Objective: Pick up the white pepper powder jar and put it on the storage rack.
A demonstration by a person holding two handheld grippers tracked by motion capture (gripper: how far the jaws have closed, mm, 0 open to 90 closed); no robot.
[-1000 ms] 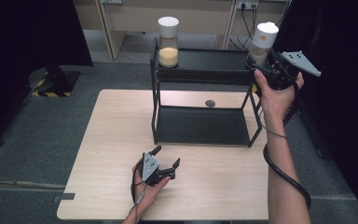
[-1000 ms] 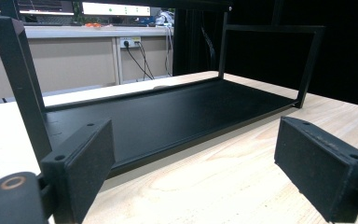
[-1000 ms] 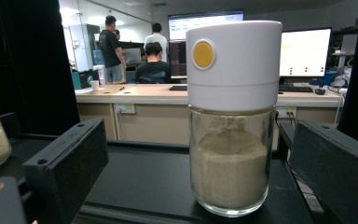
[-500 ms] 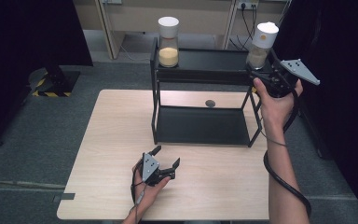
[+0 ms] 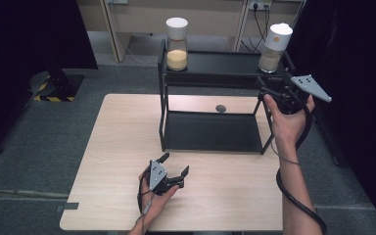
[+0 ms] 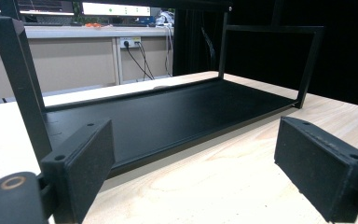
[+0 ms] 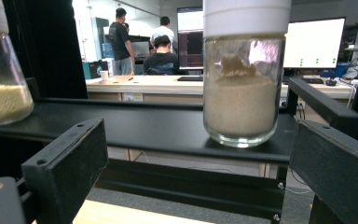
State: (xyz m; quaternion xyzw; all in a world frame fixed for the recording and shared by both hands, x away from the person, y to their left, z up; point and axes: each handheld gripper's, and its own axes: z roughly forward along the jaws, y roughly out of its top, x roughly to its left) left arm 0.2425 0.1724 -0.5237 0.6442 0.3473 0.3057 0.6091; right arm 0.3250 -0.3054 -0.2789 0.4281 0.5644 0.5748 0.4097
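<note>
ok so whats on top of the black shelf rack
Two white-capped glass jars stand on the rack's top shelf: one with yellow grains at its left end, one with pale grains at its right, ahead of the open right gripper. Its lower shelf looks bare.

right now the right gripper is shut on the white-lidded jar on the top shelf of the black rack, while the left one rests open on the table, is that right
Not quite. The right gripper is open, not shut on the jar: in the right gripper view its jaws stand wide apart, short of the glass, and the jar stands free on the top shelf. The left gripper does rest open on the table.
</note>
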